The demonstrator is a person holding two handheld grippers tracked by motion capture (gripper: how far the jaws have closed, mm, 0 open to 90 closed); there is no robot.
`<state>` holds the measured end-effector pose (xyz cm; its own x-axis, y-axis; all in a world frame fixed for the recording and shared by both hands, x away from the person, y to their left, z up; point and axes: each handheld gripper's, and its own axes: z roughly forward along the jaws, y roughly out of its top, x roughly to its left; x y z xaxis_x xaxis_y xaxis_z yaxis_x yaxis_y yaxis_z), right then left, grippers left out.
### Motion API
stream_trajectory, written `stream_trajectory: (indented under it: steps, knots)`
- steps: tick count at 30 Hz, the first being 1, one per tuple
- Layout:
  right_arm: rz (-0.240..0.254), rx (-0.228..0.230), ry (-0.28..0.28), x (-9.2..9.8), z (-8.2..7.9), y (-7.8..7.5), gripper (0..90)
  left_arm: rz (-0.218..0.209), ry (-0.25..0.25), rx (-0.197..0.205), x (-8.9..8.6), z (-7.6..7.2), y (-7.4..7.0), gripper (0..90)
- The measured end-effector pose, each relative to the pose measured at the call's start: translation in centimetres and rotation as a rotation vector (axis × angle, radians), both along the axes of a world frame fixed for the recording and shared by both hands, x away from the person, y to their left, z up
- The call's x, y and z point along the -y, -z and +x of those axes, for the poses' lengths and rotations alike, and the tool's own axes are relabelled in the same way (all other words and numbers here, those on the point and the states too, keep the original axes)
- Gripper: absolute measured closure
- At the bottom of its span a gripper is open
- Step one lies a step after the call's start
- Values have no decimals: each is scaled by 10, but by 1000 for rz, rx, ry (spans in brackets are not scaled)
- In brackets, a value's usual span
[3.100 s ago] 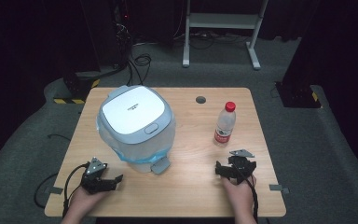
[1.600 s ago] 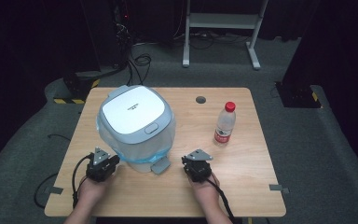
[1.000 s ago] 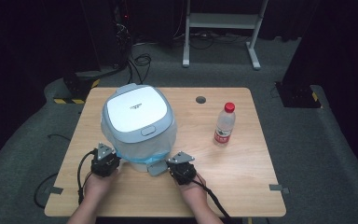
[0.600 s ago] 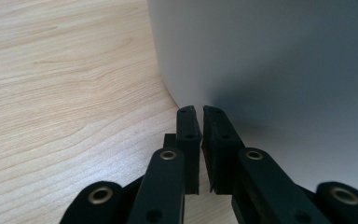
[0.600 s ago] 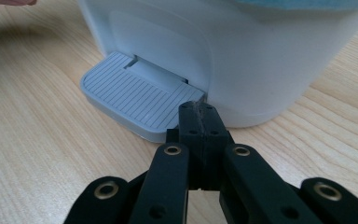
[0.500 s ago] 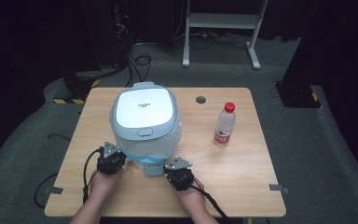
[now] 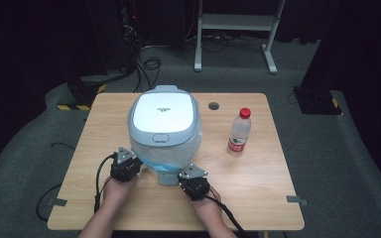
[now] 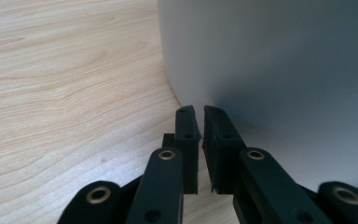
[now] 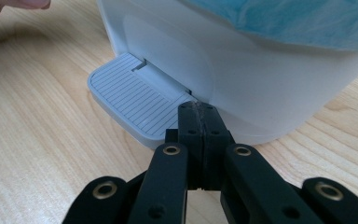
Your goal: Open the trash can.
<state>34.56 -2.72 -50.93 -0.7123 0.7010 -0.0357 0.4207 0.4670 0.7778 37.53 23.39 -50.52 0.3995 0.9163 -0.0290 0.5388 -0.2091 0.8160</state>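
Flanking the near side of the white pedal bin at the table's middle, the left gripper shows a thin slit while the right gripper is pressed closed by the grey pedal, both empty.

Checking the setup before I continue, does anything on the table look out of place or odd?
Only one thing: a blue liner bunches out from under the lid of the pedal bin, hanging unevenly over its front. The water bottle stands upright, and nothing looks spilled or damaged.
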Motion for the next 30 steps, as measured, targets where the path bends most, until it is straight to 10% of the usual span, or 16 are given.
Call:
stream_trajectory:
  steps: [30]
  knots:
    - [-19, 19, 40, 13, 6, -1, 792, 6, 150, 9, 14, -53, 10, 535]
